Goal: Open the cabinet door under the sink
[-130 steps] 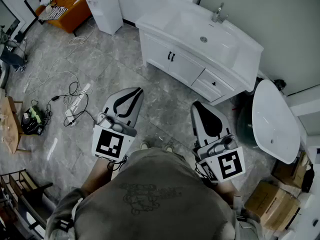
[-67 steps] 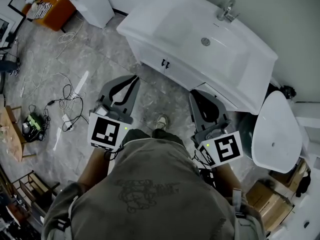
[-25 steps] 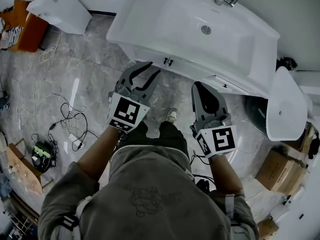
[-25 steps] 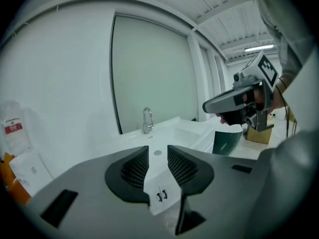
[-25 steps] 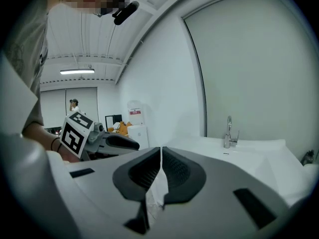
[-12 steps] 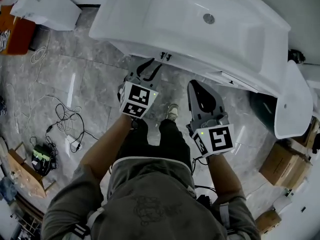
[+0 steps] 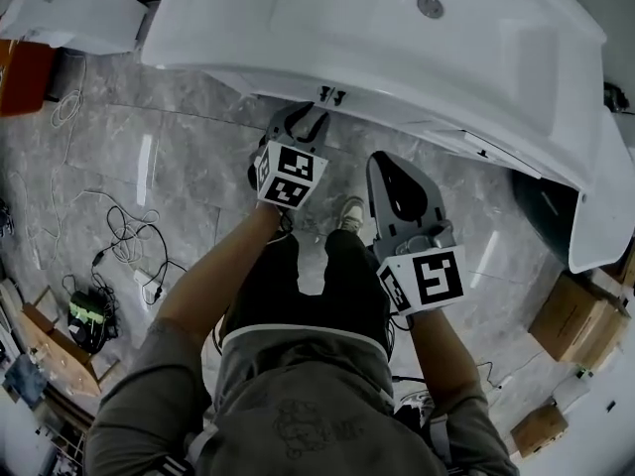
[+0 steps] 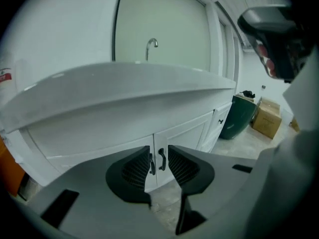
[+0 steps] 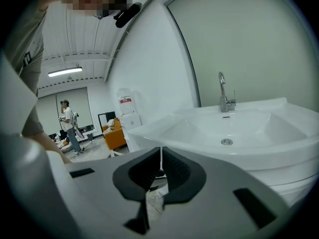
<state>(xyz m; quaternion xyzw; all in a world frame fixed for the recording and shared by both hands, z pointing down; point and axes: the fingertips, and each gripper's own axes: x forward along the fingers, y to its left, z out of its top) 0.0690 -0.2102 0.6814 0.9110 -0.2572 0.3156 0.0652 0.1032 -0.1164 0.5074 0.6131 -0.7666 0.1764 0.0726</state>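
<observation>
Just below the white sink (image 7: 327, 28), cabinet doors (image 8: 184, 133) closed, left gripper (image 7: 303, 117) released, jaws apart, framing the two black handles (image 8: 162, 159) at the doors' meeting edge, right gripper (image 9: 160, 156) nearer, clenched, holding nothing.

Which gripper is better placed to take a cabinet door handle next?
Left. The left gripper is open, with the two black door handles framed between its jaws, close ahead. The right gripper is shut, held back, and looks over the sink basin, not at the doors.
</observation>
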